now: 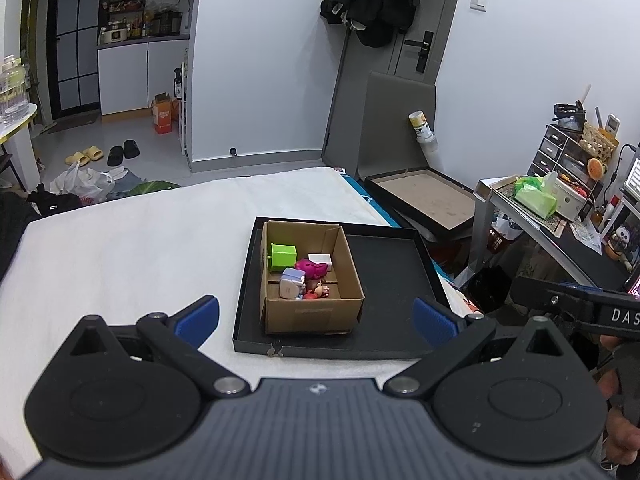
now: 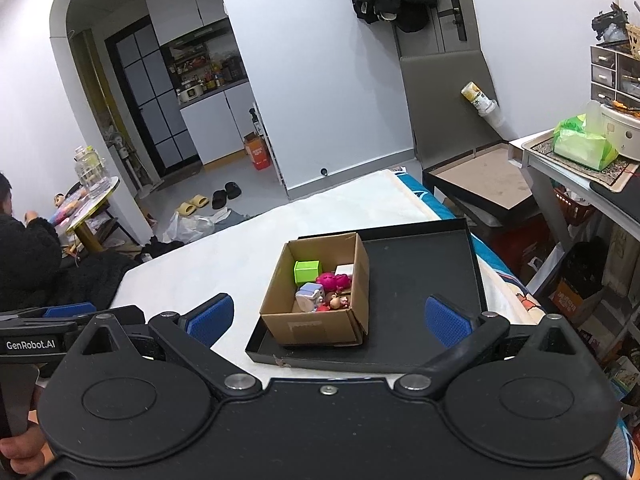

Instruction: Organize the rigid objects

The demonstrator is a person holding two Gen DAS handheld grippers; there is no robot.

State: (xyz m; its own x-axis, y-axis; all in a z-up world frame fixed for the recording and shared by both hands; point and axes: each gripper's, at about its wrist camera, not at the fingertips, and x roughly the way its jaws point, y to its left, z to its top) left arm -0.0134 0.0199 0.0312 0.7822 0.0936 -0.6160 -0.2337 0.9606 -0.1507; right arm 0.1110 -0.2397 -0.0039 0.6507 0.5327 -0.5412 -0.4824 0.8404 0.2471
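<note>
left gripper held wide apart, blue pads empty, hovering above the near edge of the black tray. right gripper likewise spread wide, gripping nothing, also above the near edge of the tray.

black tray lying flat on the white bed. cardboard box standing inside the tray, against its left wall, open at the top. inside the box: green block at the far left, white block at the far right, pink toy between and just in front of them, pale blue-and-white toy nearer the front, small red figure beside it at the front wall. right part of the tray bare and dark.

beyond the tray, on the floor, a second flat black box.
</note>
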